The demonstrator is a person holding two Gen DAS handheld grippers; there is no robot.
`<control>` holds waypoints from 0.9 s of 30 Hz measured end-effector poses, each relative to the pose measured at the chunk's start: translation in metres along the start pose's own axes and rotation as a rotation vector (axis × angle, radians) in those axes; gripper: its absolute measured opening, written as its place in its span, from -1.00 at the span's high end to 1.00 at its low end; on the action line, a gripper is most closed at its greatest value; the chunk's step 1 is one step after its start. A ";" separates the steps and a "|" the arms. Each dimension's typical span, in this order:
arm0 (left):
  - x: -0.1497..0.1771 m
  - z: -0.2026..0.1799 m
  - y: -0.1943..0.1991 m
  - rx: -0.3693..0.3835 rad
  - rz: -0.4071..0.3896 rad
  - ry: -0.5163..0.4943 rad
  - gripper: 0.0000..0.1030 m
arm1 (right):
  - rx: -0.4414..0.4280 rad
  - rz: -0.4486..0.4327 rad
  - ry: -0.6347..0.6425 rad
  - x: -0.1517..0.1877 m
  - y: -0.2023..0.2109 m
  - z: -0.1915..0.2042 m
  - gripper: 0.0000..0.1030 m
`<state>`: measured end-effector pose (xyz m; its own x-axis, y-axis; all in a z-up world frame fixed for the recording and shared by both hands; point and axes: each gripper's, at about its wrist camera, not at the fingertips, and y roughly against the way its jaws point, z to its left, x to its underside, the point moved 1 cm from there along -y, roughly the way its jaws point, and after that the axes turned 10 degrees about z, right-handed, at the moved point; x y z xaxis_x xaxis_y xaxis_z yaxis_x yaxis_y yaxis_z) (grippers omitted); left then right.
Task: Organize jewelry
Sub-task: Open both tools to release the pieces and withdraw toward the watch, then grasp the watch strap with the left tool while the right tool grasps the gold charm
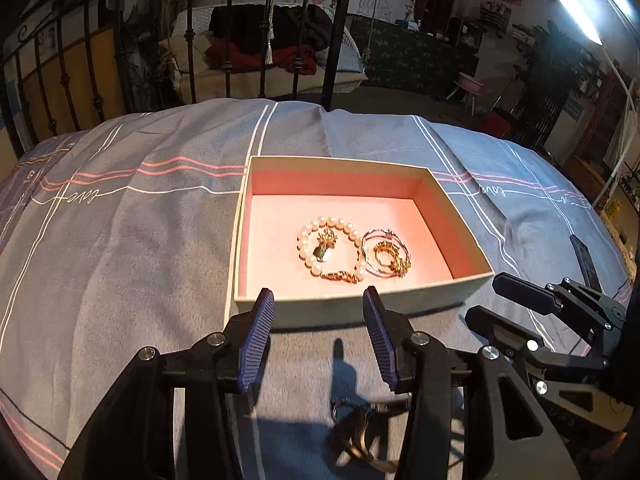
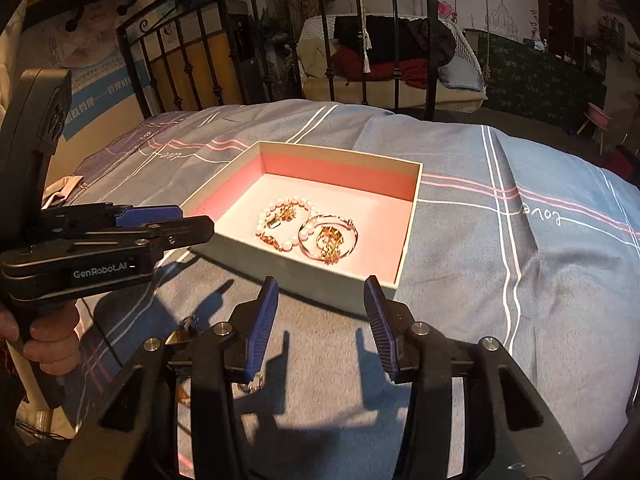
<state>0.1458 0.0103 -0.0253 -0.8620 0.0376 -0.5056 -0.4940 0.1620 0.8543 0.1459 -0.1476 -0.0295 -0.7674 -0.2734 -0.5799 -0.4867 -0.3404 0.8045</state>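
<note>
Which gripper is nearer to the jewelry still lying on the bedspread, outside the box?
Left. The loose jewelry lies just under the open left gripper, between its fingers. The right gripper is off to the right, with the pieces beside its left finger.

Box [image 1: 360, 304] sits open-topped on the bed [image 1: 140, 240]; entry from above is unobstructed. Its raised walls block low approach from any side. The pearl bracelet [image 1: 332, 248] and gold pieces [image 1: 390, 260] occupy the near floor; the far floor is bare. Bedding left and right of the box is free.
</note>
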 end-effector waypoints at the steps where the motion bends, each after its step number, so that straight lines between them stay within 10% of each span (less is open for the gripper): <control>1: 0.011 0.000 0.003 0.006 0.004 0.001 0.10 | -0.008 0.003 0.003 0.010 0.002 0.002 0.12; 16: 0.071 -0.021 -0.008 0.087 0.125 0.064 0.16 | -0.027 0.065 0.060 0.069 -0.008 0.024 0.02; 21: 0.074 -0.026 -0.015 0.074 0.153 0.048 0.73 | -0.019 0.064 0.068 0.072 -0.008 0.026 -0.04; 27: 0.079 -0.014 -0.015 0.142 0.102 0.028 0.87 | -0.011 0.071 0.082 0.071 -0.011 0.032 -0.10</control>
<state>0.0841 -0.0027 -0.0766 -0.9105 0.0332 -0.4122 -0.3850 0.2961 0.8742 0.0834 -0.1347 -0.0751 -0.7628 -0.3699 -0.5304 -0.4271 -0.3276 0.8427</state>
